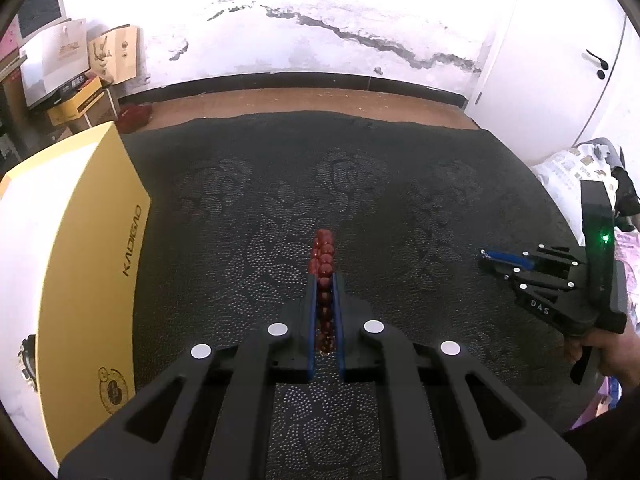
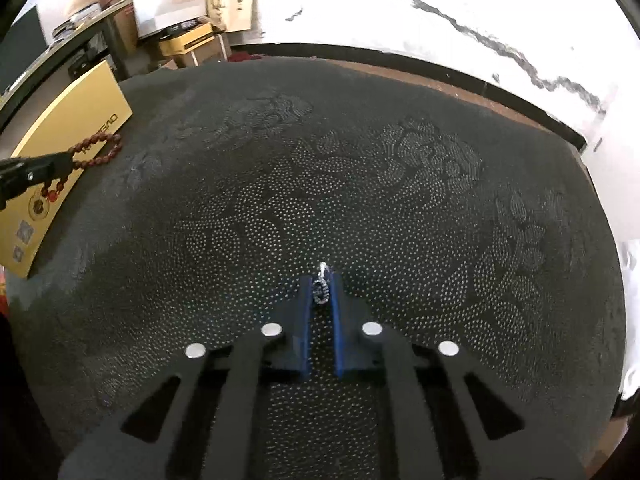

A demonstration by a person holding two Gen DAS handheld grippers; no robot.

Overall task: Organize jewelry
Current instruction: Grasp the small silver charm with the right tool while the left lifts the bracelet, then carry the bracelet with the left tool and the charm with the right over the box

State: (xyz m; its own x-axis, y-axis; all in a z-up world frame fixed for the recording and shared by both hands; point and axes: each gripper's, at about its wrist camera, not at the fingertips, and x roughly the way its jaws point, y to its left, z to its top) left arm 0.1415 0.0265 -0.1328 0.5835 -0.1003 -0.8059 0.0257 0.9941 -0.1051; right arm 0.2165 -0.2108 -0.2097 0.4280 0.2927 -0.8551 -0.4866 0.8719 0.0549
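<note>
Dark mat (image 1: 400,208), beads (image 1: 324,280) within left gripper (image 1: 325,284)

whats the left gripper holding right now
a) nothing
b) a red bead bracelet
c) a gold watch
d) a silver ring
b: the left gripper is shut on the red bead bracelet, whose loop also shows hanging from it in the right wrist view.

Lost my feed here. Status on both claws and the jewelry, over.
Left claw shut on red bead bracelet. Right claw shut on small silver pendant. Nothing in the way.
</note>
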